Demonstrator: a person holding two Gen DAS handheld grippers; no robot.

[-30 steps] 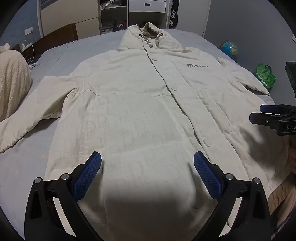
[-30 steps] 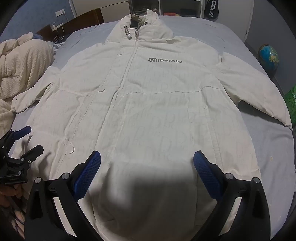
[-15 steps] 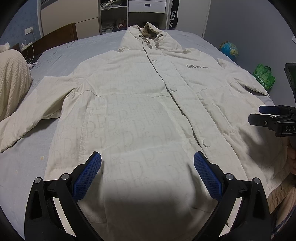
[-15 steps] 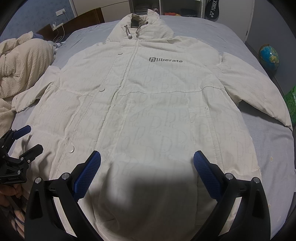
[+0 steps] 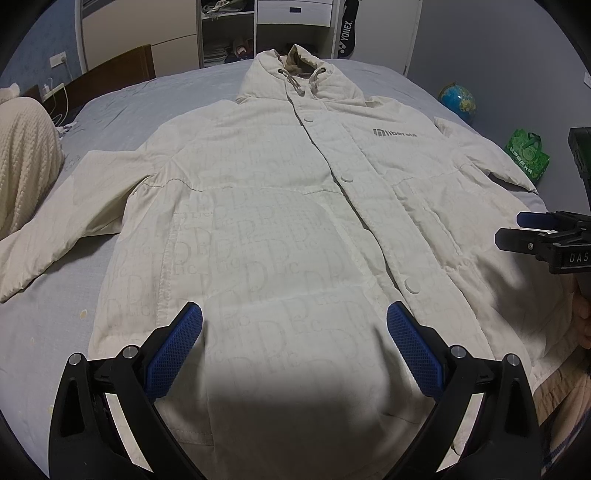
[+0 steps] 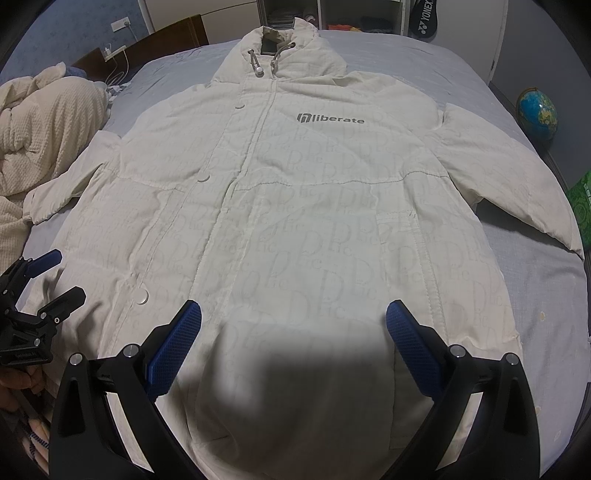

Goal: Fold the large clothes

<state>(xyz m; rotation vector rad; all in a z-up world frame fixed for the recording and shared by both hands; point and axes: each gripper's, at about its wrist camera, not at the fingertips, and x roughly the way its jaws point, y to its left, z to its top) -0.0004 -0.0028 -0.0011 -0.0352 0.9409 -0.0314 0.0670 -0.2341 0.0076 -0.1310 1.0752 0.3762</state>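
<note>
Lying flat and buttoned on the grey bed (image 5: 110, 110), hood at the far end, the cream hooded coat (image 5: 288, 229) shows no fold yet. The left gripper (image 5: 294, 325) and right gripper (image 6: 293, 323) hover over its near hem, jaws spread, holding nothing.

We are in a home bedroom: a bed (image 5: 155, 99) under us, wardrobe shelves (image 5: 225, 33) at twelve o'clock, a globe (image 6: 536, 112) at two.
</note>
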